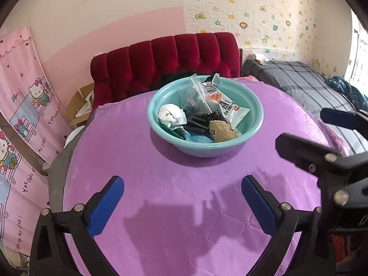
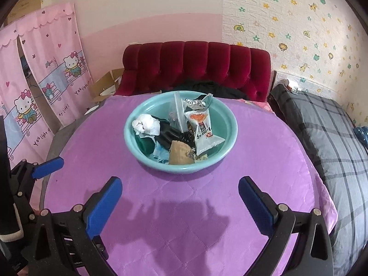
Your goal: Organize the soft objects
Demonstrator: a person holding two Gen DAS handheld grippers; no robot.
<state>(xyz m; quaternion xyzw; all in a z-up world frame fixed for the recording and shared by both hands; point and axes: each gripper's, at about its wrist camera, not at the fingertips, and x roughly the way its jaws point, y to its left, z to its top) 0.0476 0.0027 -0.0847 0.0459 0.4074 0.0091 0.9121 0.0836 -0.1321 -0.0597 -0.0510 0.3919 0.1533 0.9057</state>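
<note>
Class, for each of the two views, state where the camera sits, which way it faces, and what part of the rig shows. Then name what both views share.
Left wrist: on the left gripper, facing the basin across the purple cloth; the right gripper shows at right.
Right wrist: on the right gripper, facing the basin; one left gripper finger shows at left.
Shared: basin, cloth, red sofa, both grippers open.
</note>
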